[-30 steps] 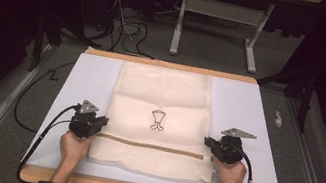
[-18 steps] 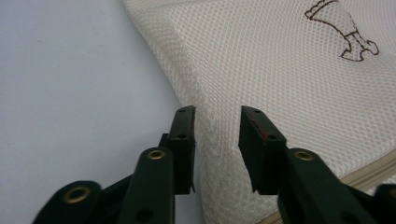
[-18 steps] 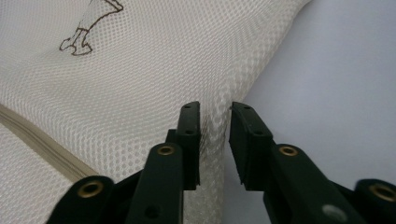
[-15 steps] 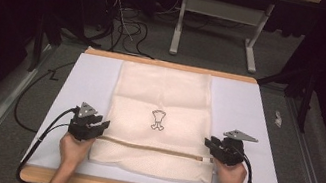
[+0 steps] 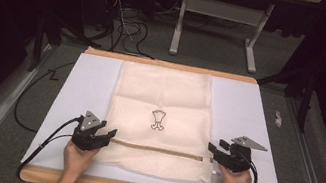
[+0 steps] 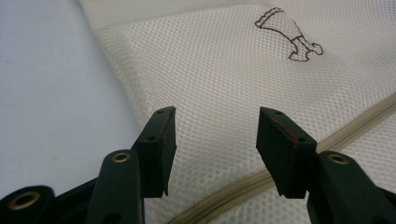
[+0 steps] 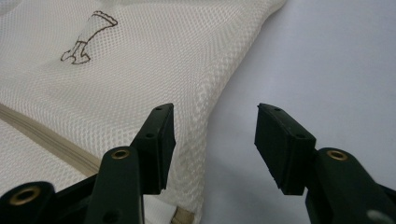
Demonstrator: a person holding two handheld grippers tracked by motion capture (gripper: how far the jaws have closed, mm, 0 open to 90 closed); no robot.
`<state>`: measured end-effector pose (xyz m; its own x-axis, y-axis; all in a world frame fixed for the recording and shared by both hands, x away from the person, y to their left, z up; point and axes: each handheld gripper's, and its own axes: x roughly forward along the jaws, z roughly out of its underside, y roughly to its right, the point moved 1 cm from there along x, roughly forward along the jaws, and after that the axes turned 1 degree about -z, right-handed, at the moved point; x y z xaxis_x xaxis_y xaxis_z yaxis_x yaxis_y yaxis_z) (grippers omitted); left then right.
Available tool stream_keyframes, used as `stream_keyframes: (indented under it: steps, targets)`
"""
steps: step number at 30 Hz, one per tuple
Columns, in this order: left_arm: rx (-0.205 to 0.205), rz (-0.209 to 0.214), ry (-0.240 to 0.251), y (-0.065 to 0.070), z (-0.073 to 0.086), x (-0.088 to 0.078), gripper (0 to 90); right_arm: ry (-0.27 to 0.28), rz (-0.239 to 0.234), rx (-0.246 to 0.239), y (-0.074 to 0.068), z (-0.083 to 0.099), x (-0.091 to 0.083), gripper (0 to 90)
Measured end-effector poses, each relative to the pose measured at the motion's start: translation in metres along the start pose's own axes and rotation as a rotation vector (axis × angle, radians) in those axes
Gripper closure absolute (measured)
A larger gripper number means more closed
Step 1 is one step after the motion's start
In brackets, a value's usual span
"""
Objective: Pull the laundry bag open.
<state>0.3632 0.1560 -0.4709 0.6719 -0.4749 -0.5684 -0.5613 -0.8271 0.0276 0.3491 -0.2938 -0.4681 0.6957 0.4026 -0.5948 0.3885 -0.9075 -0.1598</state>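
We have folded the bag (image 5: pixel 159 121); both claws, left (image 5: pixel 103 138) and right (image 5: pixel 217 152), have just released its edges beside them.

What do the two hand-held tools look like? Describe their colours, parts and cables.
Both the left tool and the right tool are black with two blocky jaws held by brass-coloured rivets. Each carries a grey three-cornered plate on top and trails a black cable. The forearms are bare, with no sleeves showing.

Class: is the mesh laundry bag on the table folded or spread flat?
Folded: the mesh bag's near part lies doubled over along the zip.
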Motion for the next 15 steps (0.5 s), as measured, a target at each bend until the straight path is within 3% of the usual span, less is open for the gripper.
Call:
stream_keyframes:
  steps: [8,15]
  targets:
    - [0.065,0.042,0.000,0.028,-0.004,0.008,45.6,-0.019,-0.009,0.023,-0.003,0.007,-0.001,45.1]
    - [0.082,0.074,0.000,0.045,-0.010,0.020,44.9,-0.063,-0.031,0.032,-0.012,0.010,0.008,41.1]
